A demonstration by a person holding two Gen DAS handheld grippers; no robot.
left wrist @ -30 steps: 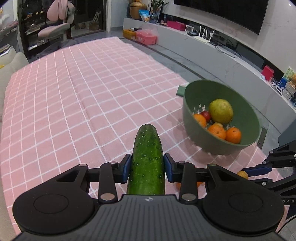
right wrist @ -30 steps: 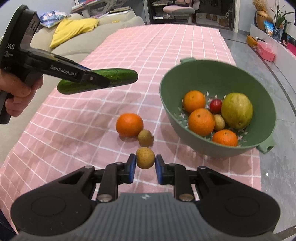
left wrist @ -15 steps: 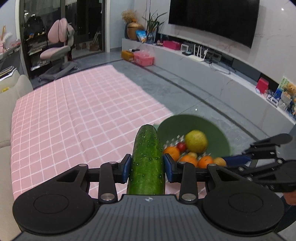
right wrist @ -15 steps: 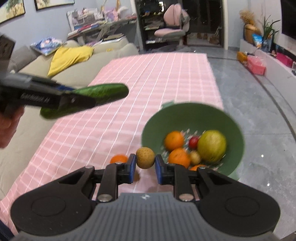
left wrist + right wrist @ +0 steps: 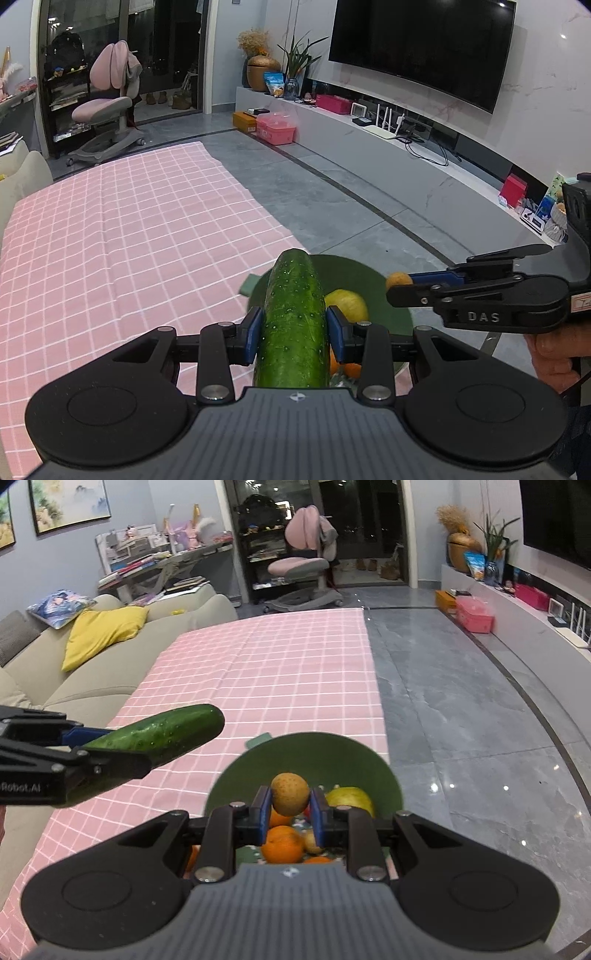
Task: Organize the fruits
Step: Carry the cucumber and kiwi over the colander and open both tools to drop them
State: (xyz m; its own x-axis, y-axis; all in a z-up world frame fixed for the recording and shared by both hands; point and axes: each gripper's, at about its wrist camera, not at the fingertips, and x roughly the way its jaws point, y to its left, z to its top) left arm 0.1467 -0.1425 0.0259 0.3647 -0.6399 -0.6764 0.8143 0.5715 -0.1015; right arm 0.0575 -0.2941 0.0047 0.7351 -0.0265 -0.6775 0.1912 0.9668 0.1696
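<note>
My left gripper (image 5: 294, 328) is shut on a green cucumber (image 5: 293, 314) and holds it in the air beside the green bowl (image 5: 354, 273). The cucumber also shows in the right wrist view (image 5: 159, 734). My right gripper (image 5: 290, 808) is shut on a small round brown fruit (image 5: 290, 793) above the green bowl (image 5: 306, 753). It also shows in the left wrist view (image 5: 398, 279). The bowl holds oranges (image 5: 282, 843), a yellow-green pear (image 5: 351, 799) and other small fruit.
The bowl stands near the right edge of a table with a pink checked cloth (image 5: 258, 679). A beige sofa (image 5: 92, 679) with a yellow cushion runs along the left. Grey floor (image 5: 461, 709) lies to the right. A pink chair (image 5: 303, 565) stands beyond.
Both grippers have risen and tilted up with their loads. The right gripper has carried the brown fruit from the table to above the bowl. The cucumber has moved closer to the bowl.
</note>
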